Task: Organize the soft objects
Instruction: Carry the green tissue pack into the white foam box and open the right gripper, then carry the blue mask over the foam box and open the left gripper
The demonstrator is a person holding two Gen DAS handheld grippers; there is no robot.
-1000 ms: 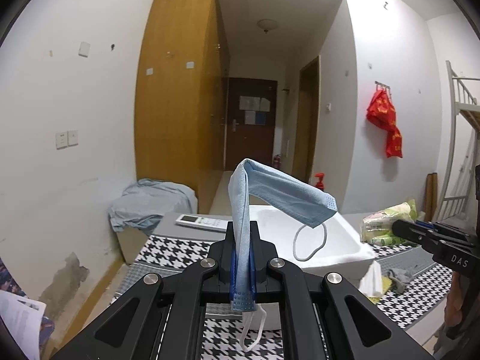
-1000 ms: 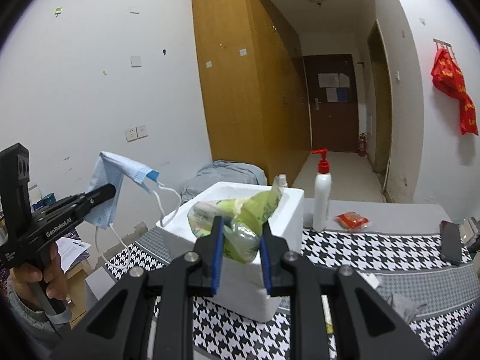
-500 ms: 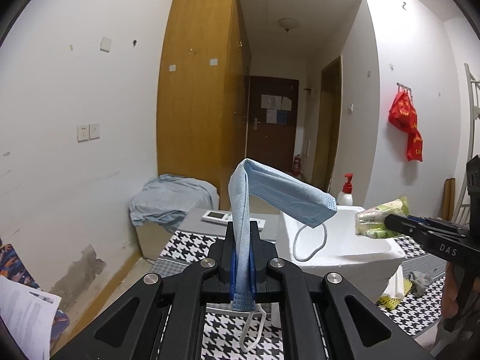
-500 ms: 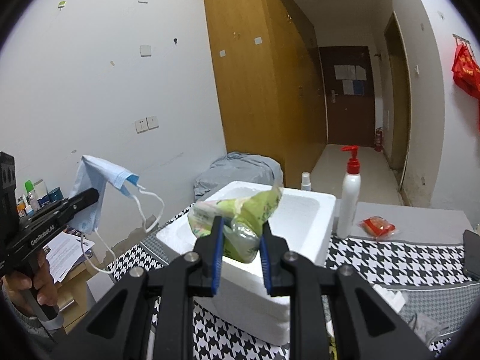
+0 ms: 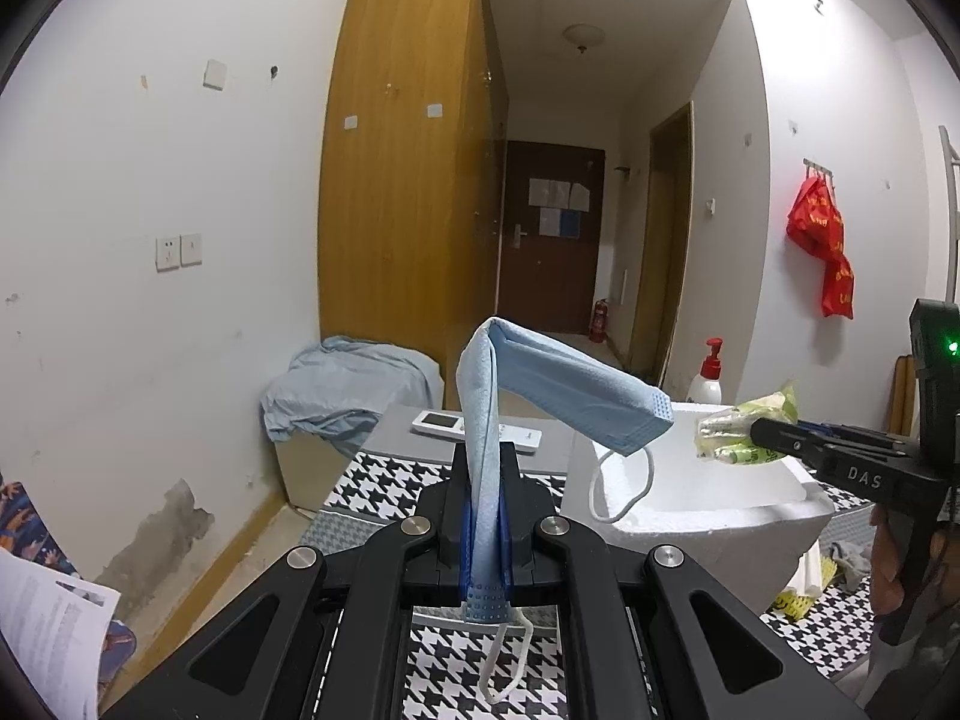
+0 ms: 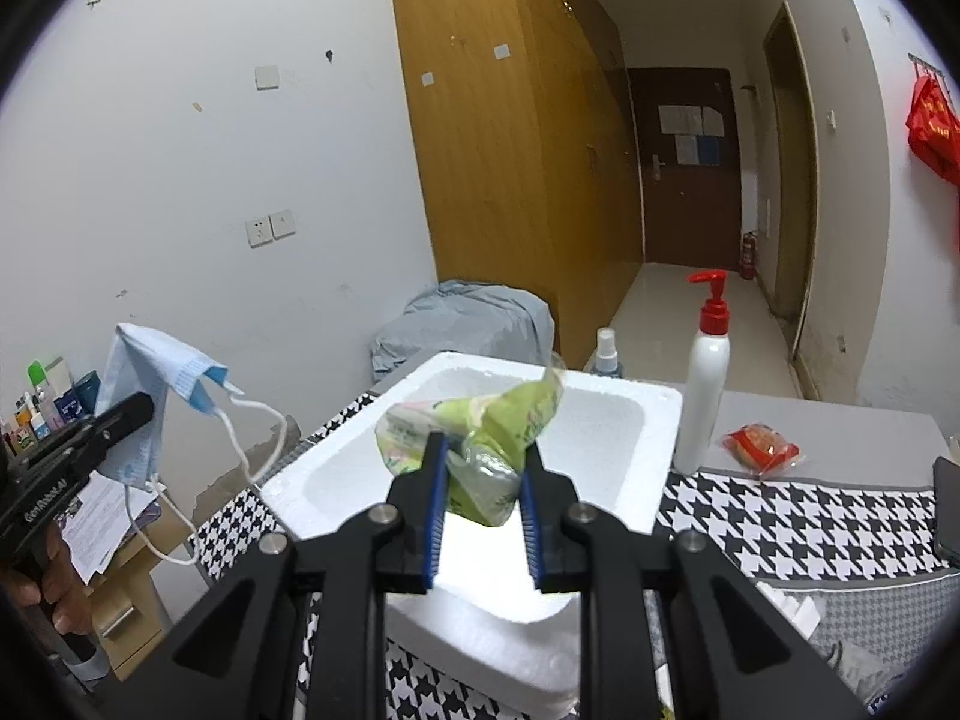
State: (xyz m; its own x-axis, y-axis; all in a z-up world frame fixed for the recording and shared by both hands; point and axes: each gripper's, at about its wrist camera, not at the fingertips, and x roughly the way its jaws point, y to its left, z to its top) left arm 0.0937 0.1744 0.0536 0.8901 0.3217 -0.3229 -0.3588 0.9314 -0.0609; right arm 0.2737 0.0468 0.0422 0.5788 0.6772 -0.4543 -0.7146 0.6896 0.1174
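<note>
Our left gripper (image 5: 486,546) has its fingers (image 5: 465,540) clamped tight on a blue face mask (image 5: 540,384), which folds over above them. Our right gripper (image 6: 483,501) pinches a crumpled green packet (image 6: 480,438) just above the white foam box (image 6: 600,444) on the houndstooth-covered surface (image 6: 798,522). Beyond the box stands a pump bottle (image 6: 708,372).

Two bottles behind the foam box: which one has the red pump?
The taller white bottle at the foam box's right corner; the small spray bottle beside it has a clear cap.
</note>
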